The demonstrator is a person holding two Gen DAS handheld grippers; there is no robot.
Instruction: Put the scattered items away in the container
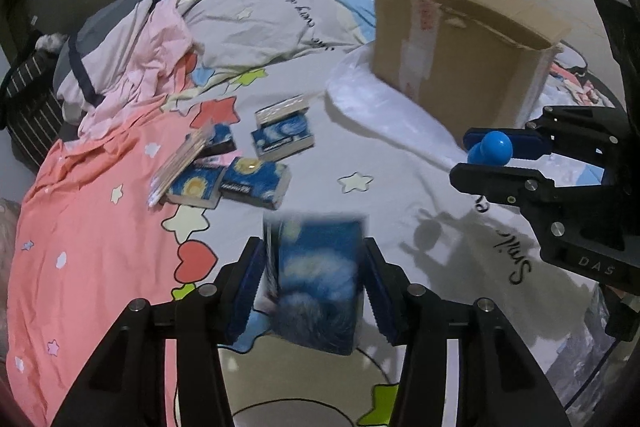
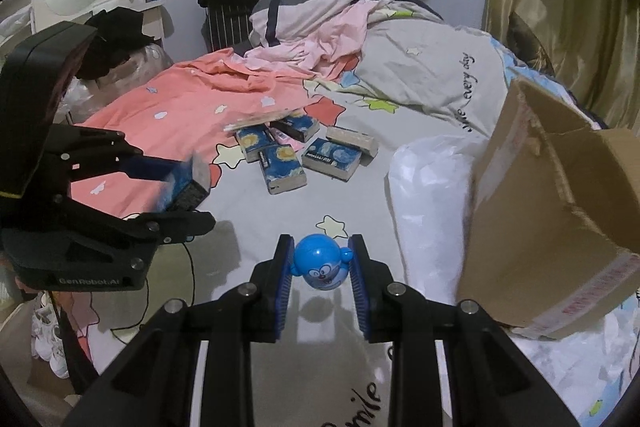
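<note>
My left gripper (image 1: 314, 255) is shut on a blue starry-print tissue pack (image 1: 320, 291), which is blurred and held above the bed. In the right wrist view this gripper (image 2: 198, 191) sits at the left with the same pack (image 2: 186, 183). My right gripper (image 2: 321, 247) is shut on a small blue round cartoon toy (image 2: 322, 265). The left wrist view shows that gripper (image 1: 468, 157) and toy (image 1: 496, 147) at the right. An open cardboard box (image 1: 452, 67) (image 2: 540, 211) stands on the bed beyond the right gripper. Several more tissue packs (image 1: 256, 163) (image 2: 304, 159) lie in a loose cluster mid-bed.
White plastic bag (image 2: 428, 195) lies beside the box. A crumpled pink and grey quilt (image 2: 320, 31) is heaped at the far end of the bed. A striped basket (image 2: 224, 11) stands beyond it. White shoes (image 2: 48, 339) sit on the floor at the left. A gold curtain (image 2: 560, 7) hangs behind the box.
</note>
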